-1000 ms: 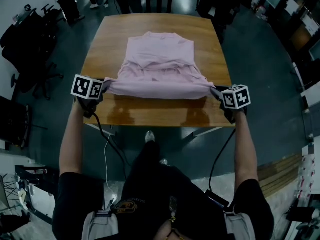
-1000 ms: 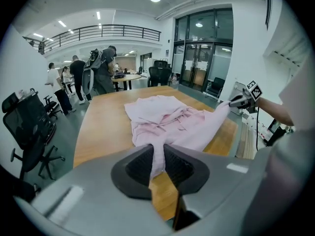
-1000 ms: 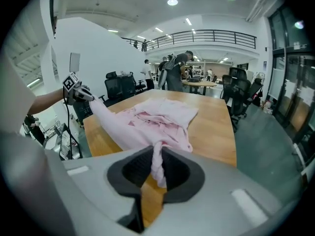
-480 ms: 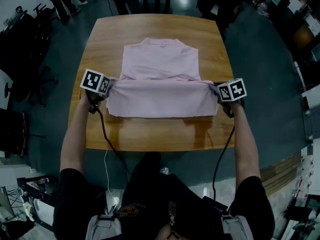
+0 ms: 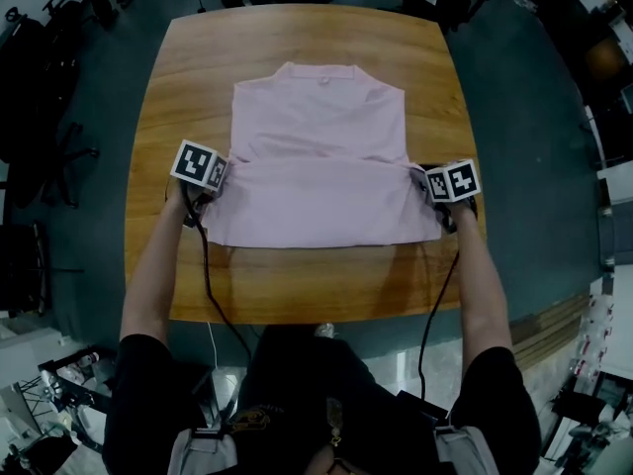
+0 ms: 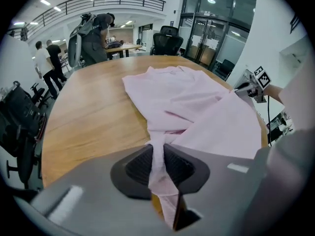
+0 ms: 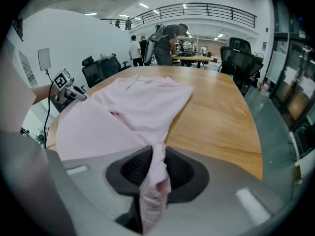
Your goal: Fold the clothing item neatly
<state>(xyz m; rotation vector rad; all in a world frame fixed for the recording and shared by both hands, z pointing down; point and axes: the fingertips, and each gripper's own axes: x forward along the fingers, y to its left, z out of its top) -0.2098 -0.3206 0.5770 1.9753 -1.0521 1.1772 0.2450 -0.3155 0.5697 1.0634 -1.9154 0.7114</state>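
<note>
A pink shirt (image 5: 321, 117) lies on the wooden table (image 5: 297, 285), collar at the far end; its near part is doubled over into a flat band (image 5: 326, 206). My left gripper (image 5: 224, 169) grips the fold's left end; bunched cloth (image 6: 162, 132) runs between its pads (image 6: 139, 165), shut on it. My right gripper (image 5: 421, 176) pinches the fold's right end. Its jaws have just been opening a little, with a wad of cloth (image 7: 156, 173) still filling the gap between the pads (image 7: 179, 168). Each gripper view shows the other gripper across the shirt (image 6: 253, 82) (image 7: 66, 90).
Bare wood runs along both sides of the shirt and along the near edge (image 5: 297, 310). Black office chairs (image 5: 40, 77) stand left of the table. Cables (image 5: 213, 285) hang from both grippers. People (image 7: 167, 43) stand at a desk beyond the far end.
Both grippers have moved away from me and down, from the near table edge to mid-table. The lifted near part of the shirt now lies folded flat over itself.
</note>
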